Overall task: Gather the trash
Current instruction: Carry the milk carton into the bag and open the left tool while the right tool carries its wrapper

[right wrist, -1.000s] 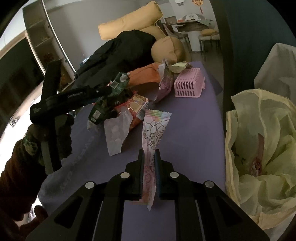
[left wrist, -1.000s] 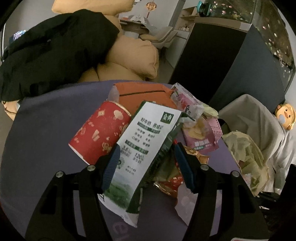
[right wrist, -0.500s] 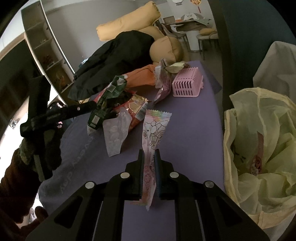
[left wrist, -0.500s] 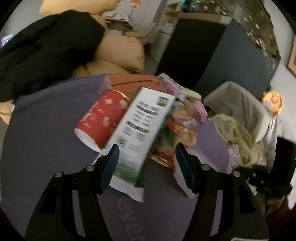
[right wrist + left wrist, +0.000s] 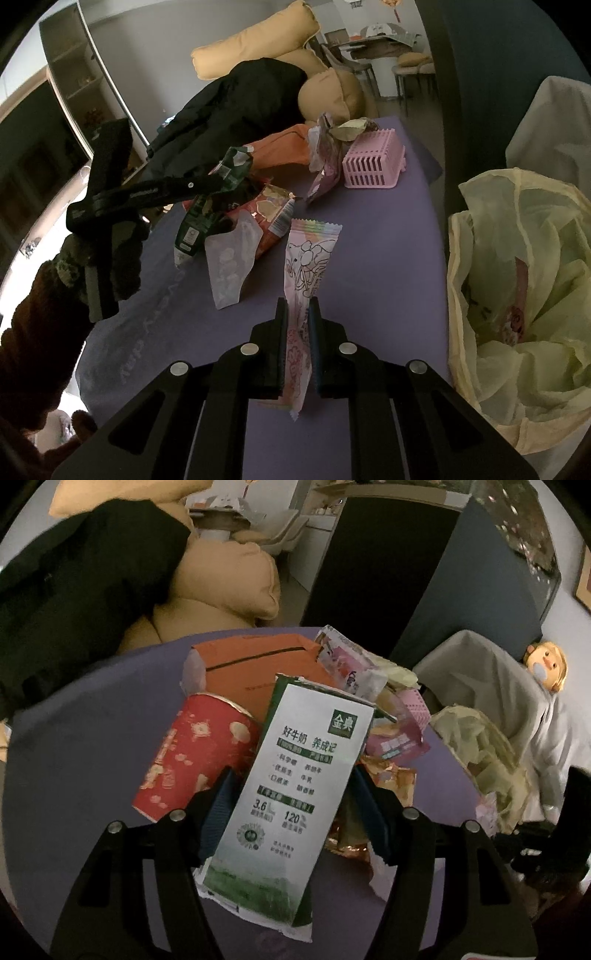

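Two pieces of trash are in hand, none of them bagged yet, so I judge the job roughly at its start.

Left wrist view: the left gripper [image 5: 291, 797] has its blue-padded fingers [image 5: 218, 808] against both sides of a flattened white-and-green milk carton [image 5: 295, 775], stiff printed card with a torn near end; I take it as clamped on the carton. Just left of it lies a red paper cup with gold prints [image 5: 195, 760] on its side on the purple cloth-covered table [image 5: 74, 760]. Beyond it sits an orange fabric pouch [image 5: 255, 668], and to the right crinkled pink foil wrappers [image 5: 395, 738]. At the far right edge is the pale yellow plastic trash bag [image 5: 480, 753].

Right wrist view: the right gripper [image 5: 298, 321] pinches a long, flat pink-and-white candy wrapper with cartoon outlines [image 5: 306, 266], its crimped end pointing away. That thin, rumpled bag [image 5: 517, 332] gapes on the right, holding one pink scrap. Left on the table: a translucent white wrapper [image 5: 229, 266], a glossy red snack bag [image 5: 273, 206], and a ribbed pink plastic basket [image 5: 373, 162] at the far end.
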Motion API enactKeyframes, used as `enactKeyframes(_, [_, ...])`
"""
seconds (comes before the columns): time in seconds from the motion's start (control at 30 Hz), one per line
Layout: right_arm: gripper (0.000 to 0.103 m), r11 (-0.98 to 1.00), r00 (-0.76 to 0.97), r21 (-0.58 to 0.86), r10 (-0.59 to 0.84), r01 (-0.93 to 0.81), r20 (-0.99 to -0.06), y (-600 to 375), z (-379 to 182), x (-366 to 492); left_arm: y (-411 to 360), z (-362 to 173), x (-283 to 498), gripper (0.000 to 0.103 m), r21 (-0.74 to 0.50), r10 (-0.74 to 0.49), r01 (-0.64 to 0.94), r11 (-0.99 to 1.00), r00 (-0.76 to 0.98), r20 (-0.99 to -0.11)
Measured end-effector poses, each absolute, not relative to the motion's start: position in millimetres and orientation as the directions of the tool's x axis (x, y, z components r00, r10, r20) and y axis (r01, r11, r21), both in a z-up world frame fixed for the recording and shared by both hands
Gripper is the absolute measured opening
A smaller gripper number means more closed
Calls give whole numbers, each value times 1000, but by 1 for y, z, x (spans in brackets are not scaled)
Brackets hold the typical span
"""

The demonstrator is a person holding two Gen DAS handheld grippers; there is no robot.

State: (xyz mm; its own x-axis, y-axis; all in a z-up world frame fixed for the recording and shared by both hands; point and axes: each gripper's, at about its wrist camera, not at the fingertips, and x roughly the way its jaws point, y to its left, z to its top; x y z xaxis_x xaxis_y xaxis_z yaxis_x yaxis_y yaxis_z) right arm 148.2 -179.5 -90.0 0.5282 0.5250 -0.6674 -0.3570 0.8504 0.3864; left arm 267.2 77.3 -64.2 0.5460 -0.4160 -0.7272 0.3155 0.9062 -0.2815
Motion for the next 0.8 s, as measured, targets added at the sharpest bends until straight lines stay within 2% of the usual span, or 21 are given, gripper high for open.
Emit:
enactKeyframes(0.13, [12, 850, 530, 385, 526, -360, -665, -179, -90, 147, 74, -70, 281, 60, -317, -422, 283, 905, 502, -755])
enactKeyframes(0.2, [12, 854, 536, 371, 518, -364, -666, -178, -88, 145, 71, -72, 284, 52, -327, -416, 260, 909, 491, -765])
enactKeyframes(0.33, [12, 856, 551, 346, 514, -385, -658, -178, -78, 140, 72, -61, 273, 50, -345, -404, 211, 915, 525, -749])
enactKeyframes(0.57, [12, 859, 619, 287, 506, -423, -600, -190, -41, 133, 54, 16, 195, 50, -252, -292, 170, 953, 737, -609])
enactKeyframes(0.8, [12, 866, 698, 205, 491, -456, -522, -202, 2, 125, 20, 66, 134, 51, -162, -159, 87, 983, 841, -518])
